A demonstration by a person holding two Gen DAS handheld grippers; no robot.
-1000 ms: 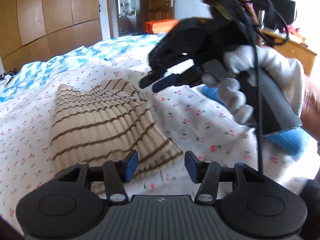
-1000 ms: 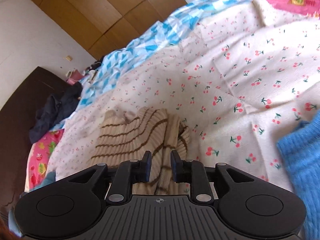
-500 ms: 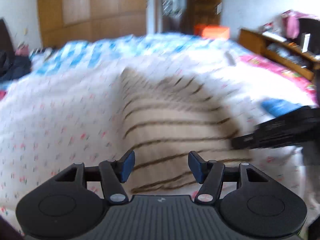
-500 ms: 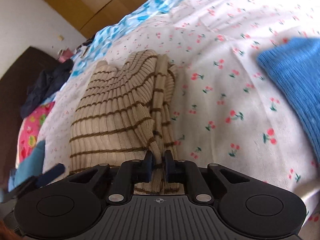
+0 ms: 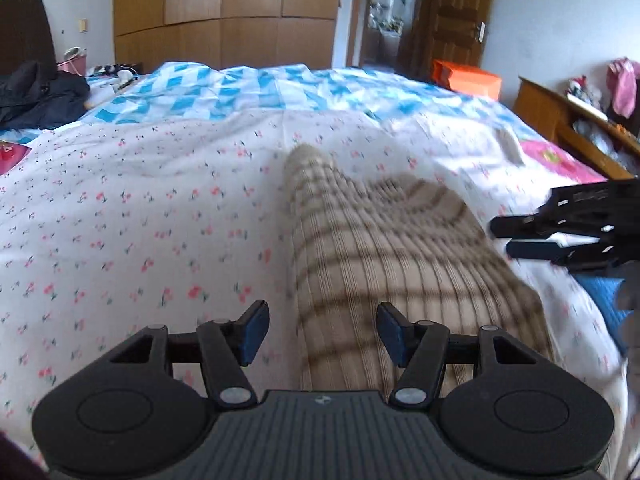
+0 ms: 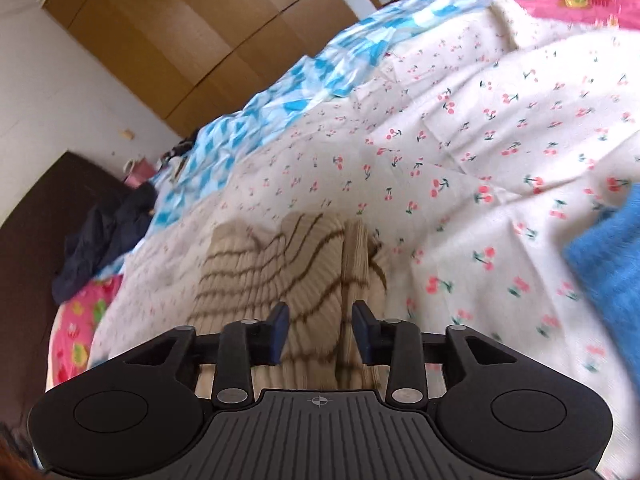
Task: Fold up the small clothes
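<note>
The beige striped garment (image 5: 400, 256) is ribbed knit, soft and matt. The cherry-print sheet (image 5: 140, 208) is thin, smooth cotton-like cloth. At twelve o'clock, the wardrobe (image 5: 224, 12) shows satin wood veneer. The blue knit (image 6: 608, 256) looks fuzzy.

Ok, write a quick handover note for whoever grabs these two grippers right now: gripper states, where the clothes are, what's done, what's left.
Left gripper: open, empty, over the near edge of the striped beige knit.
Right gripper: its jaws have just been opening; now open with the knit's folded edge between the pads, not pinched.
Clothes: striped knit lies on the cherry-print sheet, one side flap folded over. Blue knit lies to its right, untouched.
Done: first fold on the striped knit.
Left: probably finish folding it, then the blue one.
</note>
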